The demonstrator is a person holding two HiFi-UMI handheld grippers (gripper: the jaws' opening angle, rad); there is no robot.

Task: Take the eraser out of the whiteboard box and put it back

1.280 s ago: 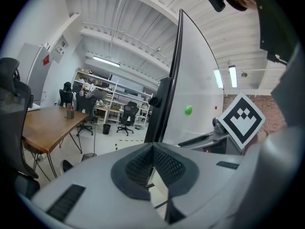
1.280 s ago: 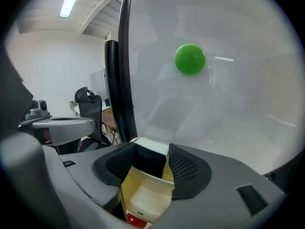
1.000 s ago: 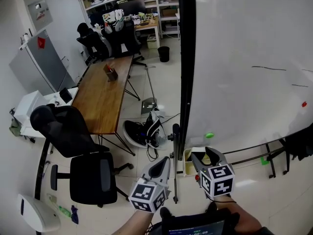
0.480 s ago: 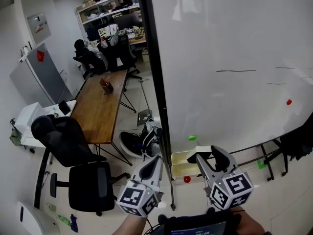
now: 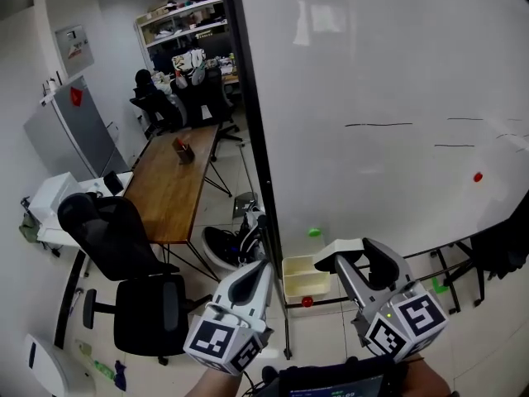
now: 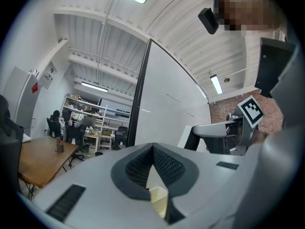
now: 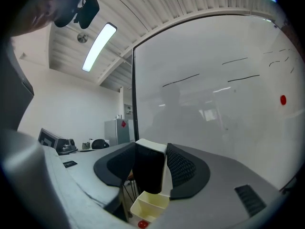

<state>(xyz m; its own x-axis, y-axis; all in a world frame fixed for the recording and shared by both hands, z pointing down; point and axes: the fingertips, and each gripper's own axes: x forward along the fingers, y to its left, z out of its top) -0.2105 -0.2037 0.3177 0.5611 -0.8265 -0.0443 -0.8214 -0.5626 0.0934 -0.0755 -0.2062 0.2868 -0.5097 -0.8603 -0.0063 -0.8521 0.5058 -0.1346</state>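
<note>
Right gripper view shows the right gripper with its fingers closed on the eraser, a dark block with a white back that stands upright between the pads. At the bottom of that frame, under the eraser and apart from it, is the cream whiteboard box. A red magnet sits just below the box's near rim. The whiteboard fills the right half of the frame. It carries a few thin dark lines and a red dot near the right edge.

Left gripper view shows the left gripper with its fingers drawn together at the tips and nothing held between them. A bit of the cream box shows through the narrow gap below the tips.

Head view has both grippers along the bottom edge, the left one at lower centre-left and the right one at lower right. The box hangs between them at the foot of the whiteboard, beside its black frame. The eraser is held out of the box, just to the box's right. A green magnet sits on the board just above the box. At centre left stands a wooden desk, with a black office chair below it in the frame.
</note>
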